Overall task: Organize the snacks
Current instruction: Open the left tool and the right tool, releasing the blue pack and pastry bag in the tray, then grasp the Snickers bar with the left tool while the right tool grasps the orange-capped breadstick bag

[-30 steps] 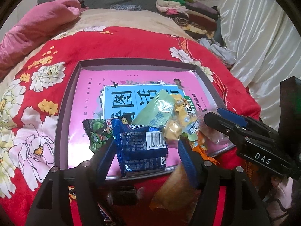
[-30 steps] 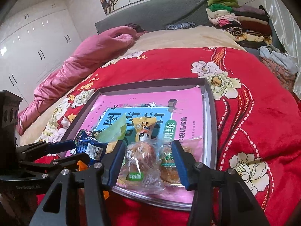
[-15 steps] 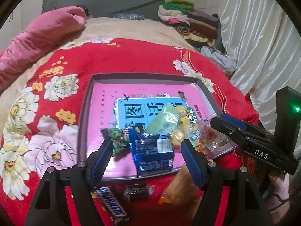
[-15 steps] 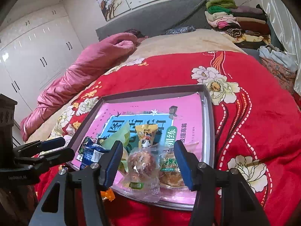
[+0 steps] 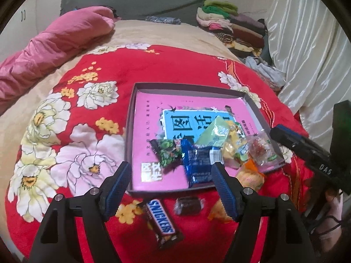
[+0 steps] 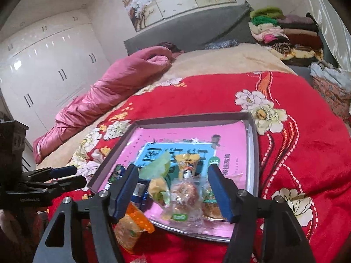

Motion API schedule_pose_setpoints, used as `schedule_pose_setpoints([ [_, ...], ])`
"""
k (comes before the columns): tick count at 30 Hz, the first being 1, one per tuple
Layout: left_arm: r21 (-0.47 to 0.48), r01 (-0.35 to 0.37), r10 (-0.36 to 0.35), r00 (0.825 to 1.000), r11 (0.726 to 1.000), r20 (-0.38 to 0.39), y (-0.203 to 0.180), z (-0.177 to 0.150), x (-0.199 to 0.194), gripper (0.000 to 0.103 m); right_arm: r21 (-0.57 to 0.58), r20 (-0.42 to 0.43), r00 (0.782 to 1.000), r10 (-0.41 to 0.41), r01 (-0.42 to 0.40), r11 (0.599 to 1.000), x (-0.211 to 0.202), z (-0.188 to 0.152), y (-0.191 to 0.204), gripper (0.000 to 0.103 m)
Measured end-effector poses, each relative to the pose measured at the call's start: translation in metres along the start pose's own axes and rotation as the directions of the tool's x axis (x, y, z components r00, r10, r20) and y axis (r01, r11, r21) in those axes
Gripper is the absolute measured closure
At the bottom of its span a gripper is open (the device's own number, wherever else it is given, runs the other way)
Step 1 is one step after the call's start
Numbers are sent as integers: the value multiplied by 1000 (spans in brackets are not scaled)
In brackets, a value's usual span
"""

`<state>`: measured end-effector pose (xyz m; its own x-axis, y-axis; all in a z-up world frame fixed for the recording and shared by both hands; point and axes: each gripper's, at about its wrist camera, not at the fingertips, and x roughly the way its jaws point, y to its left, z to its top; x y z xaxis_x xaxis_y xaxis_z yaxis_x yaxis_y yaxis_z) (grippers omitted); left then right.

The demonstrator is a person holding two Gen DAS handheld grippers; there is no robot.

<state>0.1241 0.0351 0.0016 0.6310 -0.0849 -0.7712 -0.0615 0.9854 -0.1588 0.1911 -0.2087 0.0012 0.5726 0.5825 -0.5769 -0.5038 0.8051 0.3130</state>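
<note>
A shallow grey tray (image 5: 129, 131) with a pink liner lies on the red floral blanket. Its near right corner holds a blue cookie pack (image 5: 198, 164), a dark green-print pack (image 5: 167, 152), a light green pack (image 5: 214, 133), yellow packs and a clear bag of pastry (image 6: 185, 199). A Snickers bar (image 5: 162, 223), a dark wrapped candy (image 5: 188, 205) and an orange pack (image 6: 133, 223) lie on the blanket in front of the tray. My left gripper (image 5: 171, 184) is open and empty above them. My right gripper (image 6: 173, 186) is open and empty over the clear bag.
A pink quilt (image 6: 105, 92) lies along the bed's left side. Folded clothes (image 6: 285, 32) are stacked at the far right by the grey headboard. White curtains (image 5: 311, 43) hang on the right. White wardrobes (image 6: 43, 65) stand at the left.
Both grippers have pulled back and up from the tray, still open. The left view now shows the Snickers bar and the dark candy on the blanket in front of the tray.
</note>
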Motion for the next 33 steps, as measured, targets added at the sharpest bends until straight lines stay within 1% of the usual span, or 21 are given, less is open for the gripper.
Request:
schedule_pose_setpoints([
  [6,7,-21,21,1000,1000,-20,7,-11,-4,26,-29,10,1000,24,-24,999,-8,-4,12,34],
  [13,-28,-40,39,998,999,-52,22,-22,-6,26,-36,1,999,34,-34,999,-16,-14,21,33],
  [22,-29,-64,61,994,998,-87,30,-36,-5,26,3,-2,998,69,-69,998,-25,-25,27,32],
  [33,-47,-36,29,989,998,-142,30,-52,6,26,23,-66,997,37,-36,999,-23,-44,35,32],
])
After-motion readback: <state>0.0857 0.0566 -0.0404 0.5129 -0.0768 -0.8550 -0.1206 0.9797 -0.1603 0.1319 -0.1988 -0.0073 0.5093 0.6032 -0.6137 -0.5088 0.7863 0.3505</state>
